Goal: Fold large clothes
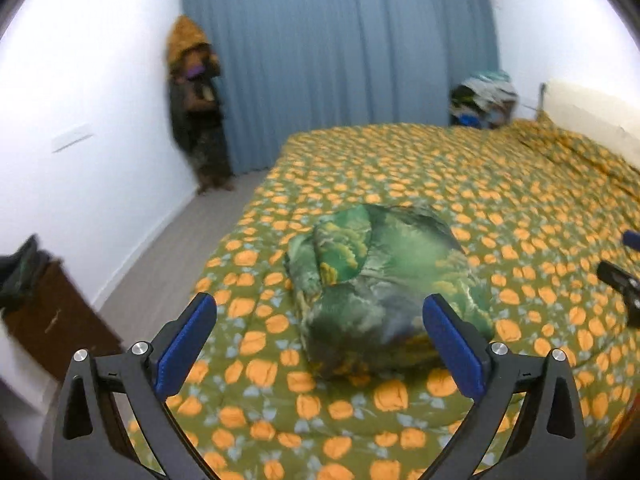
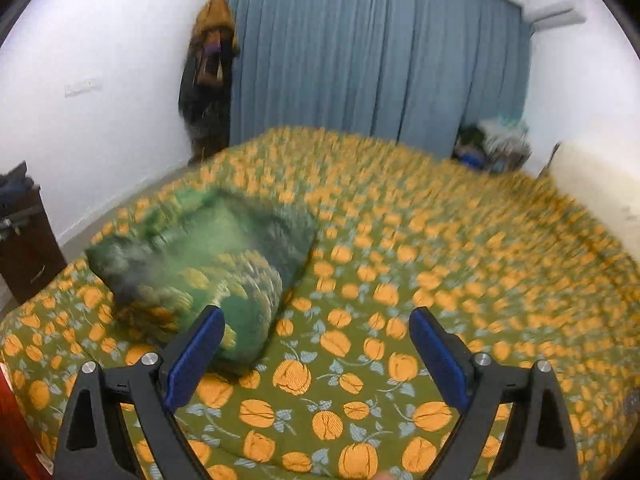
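Note:
A green patterned garment (image 1: 380, 280) lies folded into a thick bundle on the bed's orange-flowered green cover (image 1: 500, 200). My left gripper (image 1: 320, 332) is open and empty, just in front of the bundle's near edge, above the cover. In the right wrist view the same bundle (image 2: 208, 264) lies to the left. My right gripper (image 2: 316, 340) is open and empty, to the right of the bundle, with its left finger (image 2: 196, 356) in front of the bundle's near corner. The right gripper also shows at the right edge of the left wrist view (image 1: 624, 280).
A blue curtain (image 1: 340, 60) hangs behind the bed. Clothes hang in the corner (image 1: 196, 100). A heap of laundry (image 1: 484, 100) sits at the far right by a white headboard (image 1: 592, 116). A dark wooden cabinet (image 1: 52, 320) stands on the floor at the left.

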Available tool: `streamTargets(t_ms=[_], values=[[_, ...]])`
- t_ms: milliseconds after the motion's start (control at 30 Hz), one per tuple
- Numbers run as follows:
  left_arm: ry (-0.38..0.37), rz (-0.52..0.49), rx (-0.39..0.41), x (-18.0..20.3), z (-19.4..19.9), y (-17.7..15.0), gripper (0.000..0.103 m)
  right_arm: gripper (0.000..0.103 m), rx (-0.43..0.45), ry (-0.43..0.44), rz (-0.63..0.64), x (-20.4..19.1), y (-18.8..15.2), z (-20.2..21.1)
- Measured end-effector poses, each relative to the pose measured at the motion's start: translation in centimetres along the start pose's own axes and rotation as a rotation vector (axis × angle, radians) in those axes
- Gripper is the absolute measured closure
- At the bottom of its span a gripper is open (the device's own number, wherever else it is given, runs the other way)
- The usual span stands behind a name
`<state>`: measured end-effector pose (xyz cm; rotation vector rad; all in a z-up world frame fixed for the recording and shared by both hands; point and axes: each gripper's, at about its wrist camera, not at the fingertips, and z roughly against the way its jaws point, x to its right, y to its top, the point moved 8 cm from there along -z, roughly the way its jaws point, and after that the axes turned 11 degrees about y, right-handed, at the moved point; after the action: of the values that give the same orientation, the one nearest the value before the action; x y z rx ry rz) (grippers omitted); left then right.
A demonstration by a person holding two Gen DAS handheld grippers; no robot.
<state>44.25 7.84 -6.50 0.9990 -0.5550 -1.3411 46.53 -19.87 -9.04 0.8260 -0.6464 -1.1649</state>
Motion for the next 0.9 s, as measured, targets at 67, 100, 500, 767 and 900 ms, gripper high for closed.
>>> streamTargets(t_ms=[67,100,500,767,900], values=[[0.025,0.004,0.017,0.4,1.7,-0.3,0.0,0.008,-0.019,0.075,-0.061,-1.2,-0.4,1.7],[0.034,0.016,0.019,0.3,2.9,-0.6,0.0,0.008,-0.035,0.118,-0.094,-1.7,-0.6,1.9],[0.015,-0.017,-0.052,1.6,8.6,-3.2,0.0,0.008,-0.116,0.061,-0.123,-4.6,-3.0,7.7],[-0.02,0.018,-0.13,1.5,9.2,-4.2,0.0,0.008,-0.175,0.06,-0.119,-6.0,-4.3,8.6],[-0.039,0.015,-0.154,1.8,9.7,-4.5,0.0,0.008,-0.188,0.064,-0.11,-6.6,-4.5,8.9]])
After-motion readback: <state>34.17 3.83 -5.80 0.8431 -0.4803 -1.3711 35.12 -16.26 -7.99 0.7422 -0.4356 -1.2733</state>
